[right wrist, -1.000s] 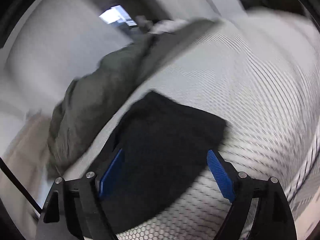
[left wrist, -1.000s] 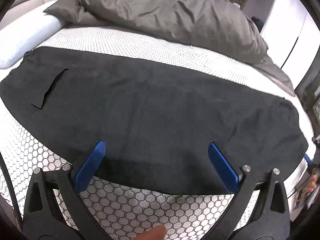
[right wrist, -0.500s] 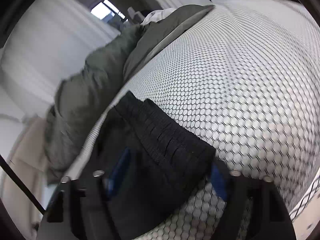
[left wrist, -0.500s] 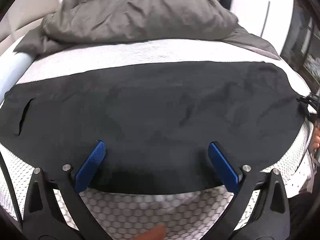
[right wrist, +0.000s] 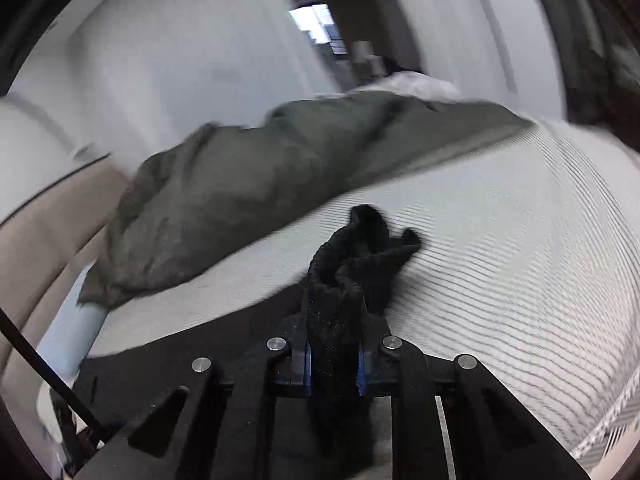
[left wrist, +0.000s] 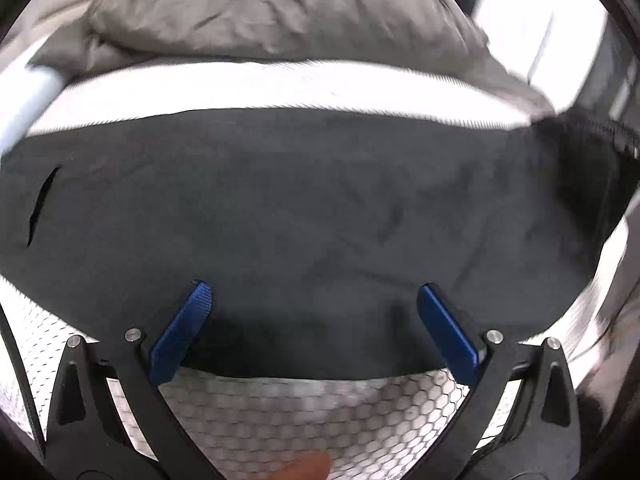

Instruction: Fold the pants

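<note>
Black pants (left wrist: 304,216) spread flat across honeycomb-patterned bed cover (left wrist: 304,412), long axis running left to right; slit pocket visible near left end. Left wrist view: left hand-held gripper (left wrist: 314,320) held over near edge of pants, blue pads (left wrist: 182,330) wide apart, nothing between them, no fabric pinched. Right end of pants lifted off bed at far right edge of view, ribbed cuff showing. Grey duvet (left wrist: 280,12) bunched beyond pants toward head of bed. Pale pillow (left wrist: 28,100) at left margin. Fingertip (left wrist: 308,468) seen at bottom edge of frame. Picture slightly blurred.

Right wrist view: right hand-held gripper (right wrist: 334,368) clamped on bunched ribbed cuff of pants (right wrist: 340,276), jaws having just been closing, cloth standing up between blue pads and folding over beyond fingertips. Rest of pants trailing away to lower left on bed cover (right wrist: 500,264). Grey duvet (right wrist: 248,192) heaped behind, beige headboard (right wrist: 44,240) at left. Background blurred.
</note>
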Demonstrator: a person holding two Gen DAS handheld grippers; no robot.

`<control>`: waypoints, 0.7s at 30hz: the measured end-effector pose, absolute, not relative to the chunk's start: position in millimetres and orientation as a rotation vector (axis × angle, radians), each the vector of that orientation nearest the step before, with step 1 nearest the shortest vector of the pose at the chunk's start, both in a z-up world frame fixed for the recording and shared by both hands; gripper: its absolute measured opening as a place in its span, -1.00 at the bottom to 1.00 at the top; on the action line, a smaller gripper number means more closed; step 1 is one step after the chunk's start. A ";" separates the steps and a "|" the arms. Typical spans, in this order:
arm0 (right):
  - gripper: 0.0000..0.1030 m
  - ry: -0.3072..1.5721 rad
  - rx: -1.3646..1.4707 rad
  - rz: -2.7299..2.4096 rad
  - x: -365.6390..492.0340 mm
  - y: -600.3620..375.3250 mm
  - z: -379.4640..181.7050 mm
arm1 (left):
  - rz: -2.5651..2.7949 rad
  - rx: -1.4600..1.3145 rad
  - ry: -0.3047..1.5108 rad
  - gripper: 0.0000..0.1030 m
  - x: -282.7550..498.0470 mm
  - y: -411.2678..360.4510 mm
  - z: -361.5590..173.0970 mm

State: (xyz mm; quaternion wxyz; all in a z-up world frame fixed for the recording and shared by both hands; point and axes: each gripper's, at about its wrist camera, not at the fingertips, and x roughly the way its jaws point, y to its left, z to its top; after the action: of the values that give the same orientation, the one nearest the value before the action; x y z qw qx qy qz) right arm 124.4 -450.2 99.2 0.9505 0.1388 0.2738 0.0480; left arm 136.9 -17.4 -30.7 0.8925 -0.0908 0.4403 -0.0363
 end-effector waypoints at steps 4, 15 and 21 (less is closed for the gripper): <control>-0.73 0.550 0.119 0.281 119.2 -355.8 123.2 | -0.065 -0.333 0.869 0.99 131.8 31.8 -22.0; -0.06 0.836 -0.229 0.749 107.0 -152.9 17.8 | 0.022 -0.467 0.834 0.99 123.4 99.9 -26.9; 0.38 0.769 -0.073 0.735 100.4 -223.8 38.4 | -0.105 -0.490 0.859 0.99 130.1 73.4 -25.7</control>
State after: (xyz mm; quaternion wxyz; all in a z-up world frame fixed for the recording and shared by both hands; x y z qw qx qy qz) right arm 100.4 -223.8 38.4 0.8613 -0.0349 0.3664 0.3502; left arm 130.1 73.4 -25.7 0.8788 -0.2352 0.4121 -0.0506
